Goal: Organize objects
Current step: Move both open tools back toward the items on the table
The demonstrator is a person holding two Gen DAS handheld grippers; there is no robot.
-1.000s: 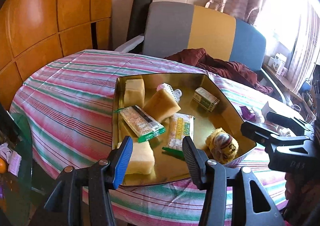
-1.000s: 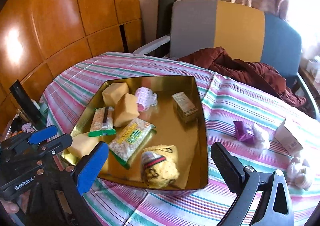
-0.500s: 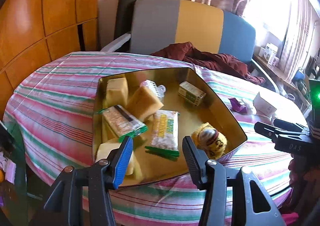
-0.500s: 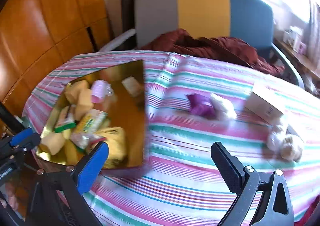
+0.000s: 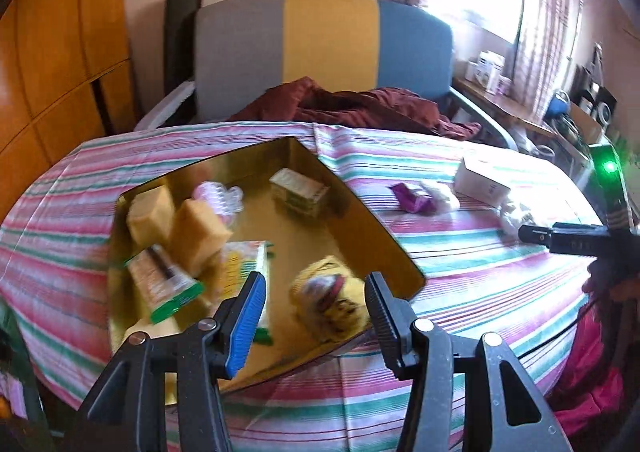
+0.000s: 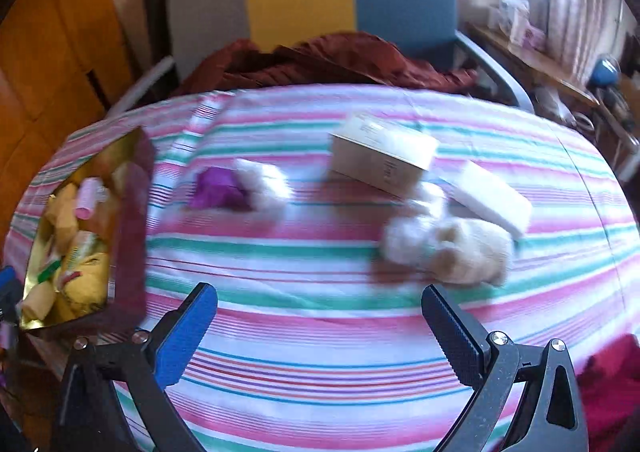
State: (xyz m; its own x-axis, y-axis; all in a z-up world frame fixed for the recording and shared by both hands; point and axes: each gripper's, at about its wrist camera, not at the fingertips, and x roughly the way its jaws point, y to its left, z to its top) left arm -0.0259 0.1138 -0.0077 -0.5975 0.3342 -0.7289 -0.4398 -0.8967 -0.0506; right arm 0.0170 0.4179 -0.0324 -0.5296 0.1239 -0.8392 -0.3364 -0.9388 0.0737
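Observation:
A gold tin box (image 5: 372,228) on the striped tablecloth holds yellow sponges, snack packets, a pink roller and a yellow plush (image 5: 328,300). My left gripper (image 5: 314,310) is open and empty just above the tin's near edge. In the right wrist view the tin (image 6: 132,220) is at the far left. A purple wrapper (image 6: 218,188), a white fluffy ball (image 6: 264,182), a cream box (image 6: 382,158), a white block (image 6: 492,198) and a cream plush toy (image 6: 448,248) lie on the cloth. My right gripper (image 6: 320,326) is open and empty, near the plush toy.
A grey, yellow and blue chair (image 5: 324,48) with a dark red cloth (image 5: 352,104) stands behind the round table. Wood panels (image 5: 52,52) are at left. A cluttered shelf (image 5: 520,100) runs under the window at right. The table edge is close below both grippers.
My right gripper has swung right, from over the tin to the loose items on the cloth. My left gripper has turned slightly right, staying at the tin's near edge. Both stayed open.

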